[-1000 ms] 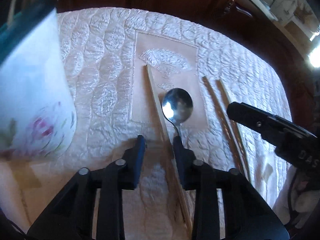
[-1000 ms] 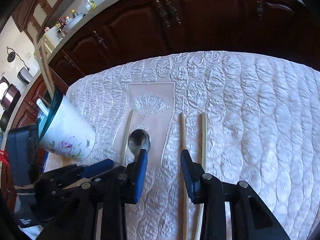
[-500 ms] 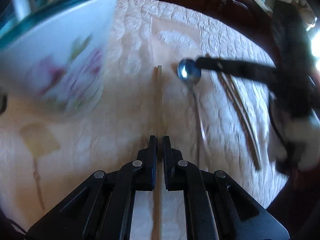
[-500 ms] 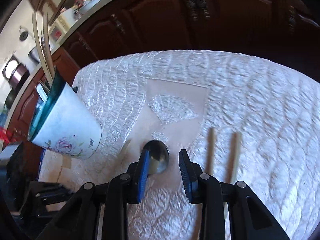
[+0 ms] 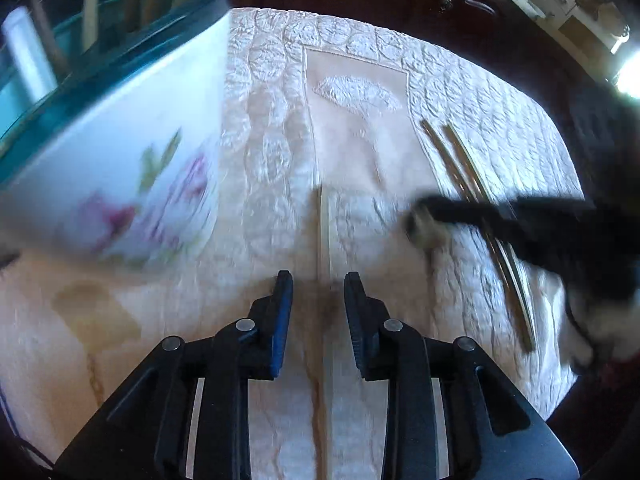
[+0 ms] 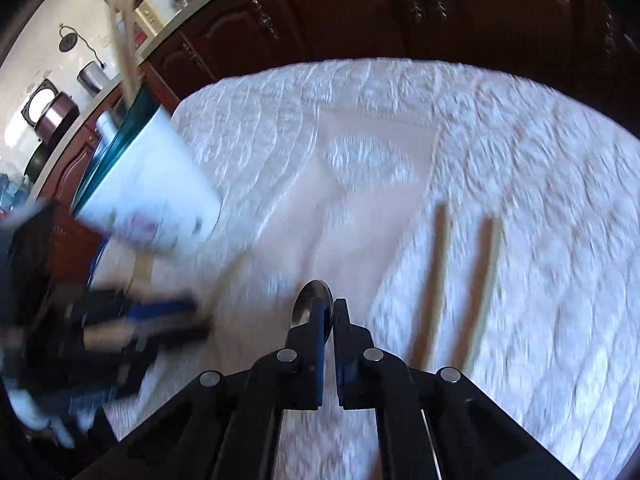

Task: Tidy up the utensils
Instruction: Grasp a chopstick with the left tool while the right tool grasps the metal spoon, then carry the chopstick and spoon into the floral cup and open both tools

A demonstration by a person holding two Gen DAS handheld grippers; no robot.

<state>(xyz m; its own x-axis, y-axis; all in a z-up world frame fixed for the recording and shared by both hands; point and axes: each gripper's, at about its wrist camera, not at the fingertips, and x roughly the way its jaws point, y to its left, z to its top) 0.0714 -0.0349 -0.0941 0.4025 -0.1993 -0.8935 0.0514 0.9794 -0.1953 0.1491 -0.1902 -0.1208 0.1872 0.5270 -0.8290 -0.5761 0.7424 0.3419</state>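
Note:
A single wooden chopstick [image 5: 324, 236] lies on the quilted cloth and runs between the jaws of my left gripper [image 5: 318, 280]. Those jaws are opening and the pads stand clear of it. My right gripper [image 6: 329, 312] is closing tight on the metal spoon [image 6: 310, 306], whose bowl pokes out past the fingertips. In the left wrist view the right gripper [image 5: 420, 210] reaches in from the right, blurred, with the spoon [image 5: 426, 232] at its tip. A white flowered cup [image 5: 120, 160] with a teal inside stands at the left and holds several chopsticks.
Two more chopsticks [image 6: 436, 280] lie side by side on the cloth to the right of the spoon. A plain fan-patterned panel [image 5: 360, 120] marks the middle of the cloth. Dark wooden cabinets [image 6: 360, 12] stand beyond the table's far edge.
My left gripper closed on the single chopstick, then opened again, leaving it on the cloth. My right gripper came down over the spoon and closed on it.

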